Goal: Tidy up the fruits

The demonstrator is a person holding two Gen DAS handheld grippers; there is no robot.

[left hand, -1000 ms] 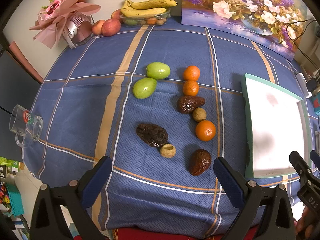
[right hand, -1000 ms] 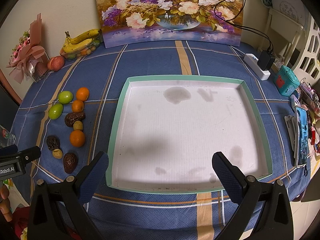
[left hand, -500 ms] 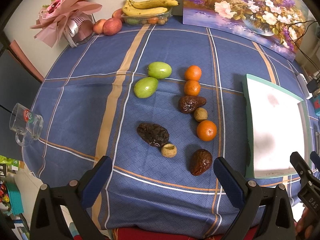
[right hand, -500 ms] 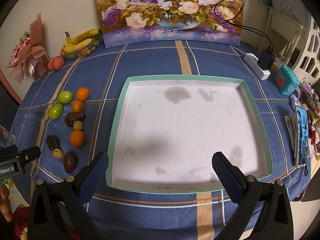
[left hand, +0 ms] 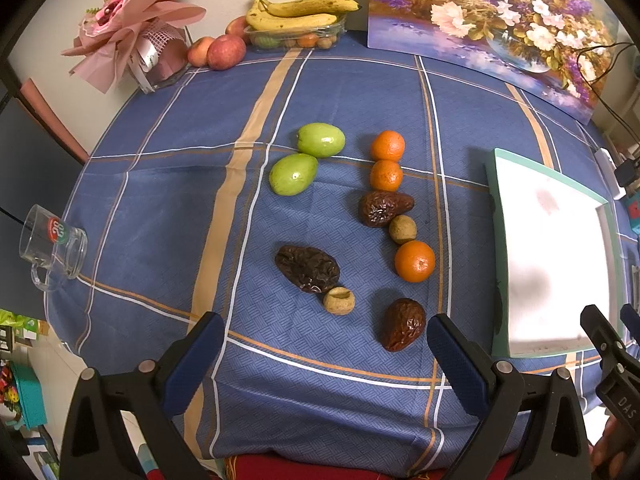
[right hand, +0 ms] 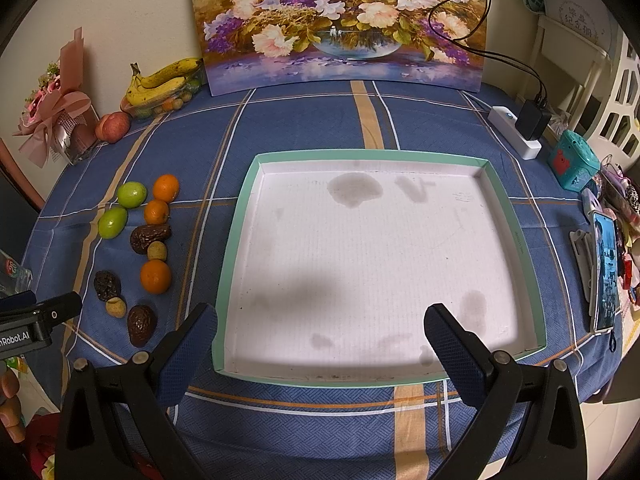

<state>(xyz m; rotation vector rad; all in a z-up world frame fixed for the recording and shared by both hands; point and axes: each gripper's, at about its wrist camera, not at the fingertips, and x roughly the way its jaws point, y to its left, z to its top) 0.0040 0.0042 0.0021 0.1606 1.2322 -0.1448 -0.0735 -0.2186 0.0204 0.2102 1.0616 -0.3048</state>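
Note:
Loose fruit lies on the blue checked cloth: two green fruits (left hand: pixel 320 140) (left hand: pixel 293 174), three oranges (left hand: pixel 387 145) (left hand: pixel 386 176) (left hand: pixel 415 261), three wrinkled dark fruits (left hand: pixel 384 208) (left hand: pixel 307 268) (left hand: pixel 402 323) and two small tan ones (left hand: pixel 403 229) (left hand: pixel 339 300). My left gripper (left hand: pixel 324 354) is open, low at the near table edge, just short of the nearest dark fruit. A white tray with a green rim (right hand: pixel 236 248) holds nothing. My right gripper (right hand: pixel 320 338) hangs open over the tray's near edge. The same fruit group (right hand: pixel 155 276) shows left of the tray.
At the back stand a flower painting (right hand: pixel 340 24), bananas on a punnet (left hand: pixel 296 16), apples (left hand: pixel 226 51) and a pink bouquet (left hand: pixel 132 36). A glass mug (left hand: pixel 52 246) sits at the left table edge. A power strip (right hand: pixel 516 138), a teal box (right hand: pixel 574 160) and a phone (right hand: pixel 606 272) crowd the right side.
The left wrist view has crept slightly forward and right, so the fruit sits a touch lower-right in frame. The right gripper and tray look unchanged.

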